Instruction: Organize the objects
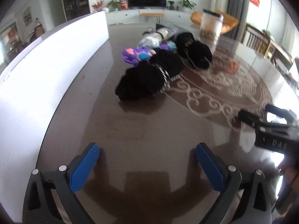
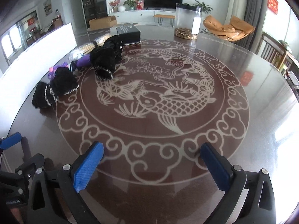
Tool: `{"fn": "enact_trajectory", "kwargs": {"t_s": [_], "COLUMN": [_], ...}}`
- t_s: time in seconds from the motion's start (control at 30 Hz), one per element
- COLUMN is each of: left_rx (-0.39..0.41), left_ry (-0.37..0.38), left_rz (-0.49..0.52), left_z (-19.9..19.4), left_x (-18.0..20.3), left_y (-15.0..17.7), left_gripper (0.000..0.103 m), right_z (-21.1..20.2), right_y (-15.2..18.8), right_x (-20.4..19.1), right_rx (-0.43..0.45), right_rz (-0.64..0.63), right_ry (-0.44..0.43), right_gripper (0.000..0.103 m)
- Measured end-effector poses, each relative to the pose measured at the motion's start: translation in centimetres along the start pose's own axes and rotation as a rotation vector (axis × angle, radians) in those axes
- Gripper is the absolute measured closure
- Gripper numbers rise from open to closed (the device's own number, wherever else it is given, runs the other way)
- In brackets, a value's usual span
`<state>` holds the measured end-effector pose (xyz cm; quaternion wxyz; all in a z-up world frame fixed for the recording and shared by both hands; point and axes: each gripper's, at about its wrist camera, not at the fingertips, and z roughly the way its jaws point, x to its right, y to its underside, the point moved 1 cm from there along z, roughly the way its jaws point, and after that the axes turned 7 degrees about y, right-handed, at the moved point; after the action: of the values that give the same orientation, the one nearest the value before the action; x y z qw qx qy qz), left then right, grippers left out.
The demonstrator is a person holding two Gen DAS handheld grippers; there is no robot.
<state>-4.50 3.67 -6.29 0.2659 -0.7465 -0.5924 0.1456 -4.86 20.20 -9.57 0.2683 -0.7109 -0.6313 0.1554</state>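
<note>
Three black fuzzy pieces with silver trim lie in a row on the round table: the nearest [image 1: 140,82] [image 2: 42,97], a middle one [image 1: 168,63] [image 2: 64,84] and a far one [image 1: 198,56] [image 2: 104,61]. A purple soft toy [image 1: 134,55] [image 2: 83,61] lies behind them. My left gripper [image 1: 147,166] hangs open over bare tabletop, well short of the nearest black piece. My right gripper [image 2: 151,160] is open too, empty, over the scroll border of the table's pattern; it also shows at the right edge of the left wrist view [image 1: 256,112].
A white upright panel [image 1: 46,65] runs along the table's left side. At the far side stand a clear jar [image 2: 187,21] with brown bits in it, a black box [image 2: 129,32] and clear wrapped packets [image 2: 87,48]. The table [image 2: 261,112] bears a fish pattern.
</note>
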Motion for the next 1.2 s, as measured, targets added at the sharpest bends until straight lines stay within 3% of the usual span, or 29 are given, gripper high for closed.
{"fn": "enact_trajectory", "kwargs": {"t_s": [1.2], "left_rx": [0.012], "left_ry": [0.002], "left_rz": [-0.007], "left_z": [0.43], "left_x": [-0.54], "left_y": [-0.50], "left_gripper": [0.000], "right_z": [0.10], "right_y": [-0.06], "right_x": [-0.14], "right_rx": [0.003], "right_rz": [-0.009], "right_ry": [-0.011], "right_gripper": [0.000]}}
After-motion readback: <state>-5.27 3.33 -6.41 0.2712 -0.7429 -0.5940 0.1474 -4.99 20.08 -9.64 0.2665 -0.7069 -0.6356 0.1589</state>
